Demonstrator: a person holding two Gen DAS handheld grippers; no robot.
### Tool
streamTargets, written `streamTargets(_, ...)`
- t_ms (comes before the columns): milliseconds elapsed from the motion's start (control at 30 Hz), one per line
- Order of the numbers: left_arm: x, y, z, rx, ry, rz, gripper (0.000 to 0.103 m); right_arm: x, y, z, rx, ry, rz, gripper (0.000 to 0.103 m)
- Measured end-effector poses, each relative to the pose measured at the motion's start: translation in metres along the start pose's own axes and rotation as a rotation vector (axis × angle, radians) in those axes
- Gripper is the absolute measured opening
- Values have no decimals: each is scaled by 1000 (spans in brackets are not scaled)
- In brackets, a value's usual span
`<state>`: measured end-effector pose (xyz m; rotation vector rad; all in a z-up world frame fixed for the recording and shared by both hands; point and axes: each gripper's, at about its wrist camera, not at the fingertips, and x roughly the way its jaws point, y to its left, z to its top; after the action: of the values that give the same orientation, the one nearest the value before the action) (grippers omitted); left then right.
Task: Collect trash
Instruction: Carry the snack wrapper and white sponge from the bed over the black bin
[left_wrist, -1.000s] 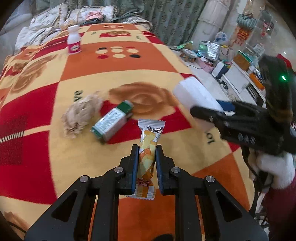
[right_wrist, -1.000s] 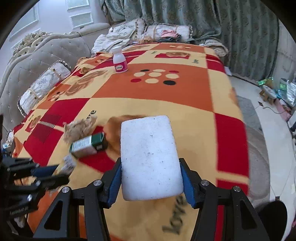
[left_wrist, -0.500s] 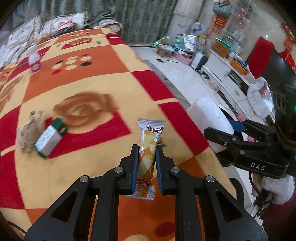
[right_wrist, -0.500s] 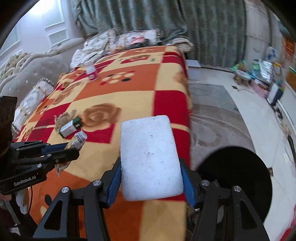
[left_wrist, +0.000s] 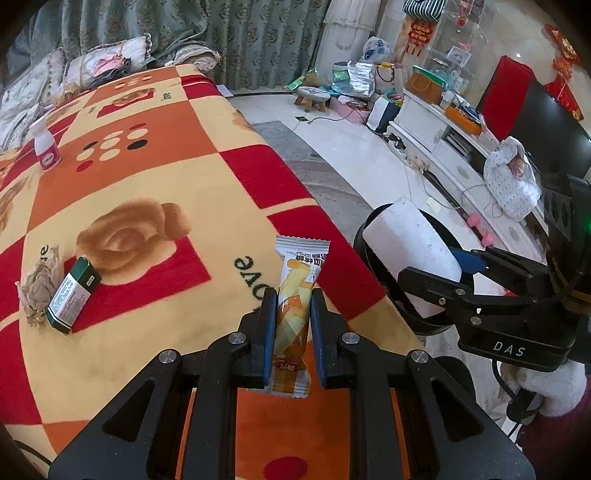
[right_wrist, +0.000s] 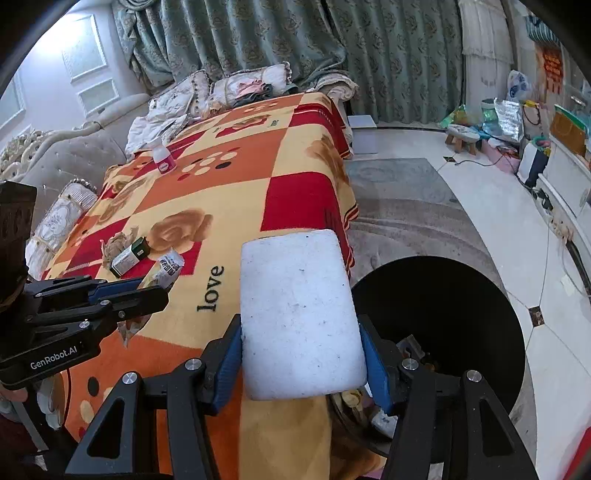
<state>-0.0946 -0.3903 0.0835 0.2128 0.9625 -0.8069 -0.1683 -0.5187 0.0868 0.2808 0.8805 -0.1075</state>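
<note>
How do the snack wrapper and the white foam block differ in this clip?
The snack wrapper is thin, orange and printed, pinched in the left gripper; the white foam block is thick and plain, clamped in the right gripper. The wrapper sits above the blanket; the block's lower right corner overhangs the black bin. Both are held off the bed.

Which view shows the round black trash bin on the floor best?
The right wrist view: the round black trash bin shows its open mouth and some rubbish inside, beside the blanket's edge. The left wrist view gives only an arc of its rim behind the white foam block.
</note>
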Motion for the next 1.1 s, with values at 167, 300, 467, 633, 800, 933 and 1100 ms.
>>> streamTargets(167,0,-1,0,8,1,0,15,-1,-1,-1,2,-5,-1,56)
streamTargets(300,2,-3,1,12,3,-4,15,-3,-4,-3,10,-6,-3,56)
streamTargets(467,4,-7,2,20,7,-10,15,-6,-7,-4,15,-2,-9,56)
streamTargets(633,8,-11,4,25,11,-21,15,-7,-12,-5,26,-2,-15,56)
streamTargets(800,12,-16,5,27,17,-38,15,-10,-19,-7,37,-1,-23,56)
streamTargets(933,15,-22,7,29,23,-49,15,-13,-25,-9,49,-2,-28,56)
streamTargets(1100,18,-32,9,36,22,-62,15,-15,-33,-10,63,-4,-35,56)
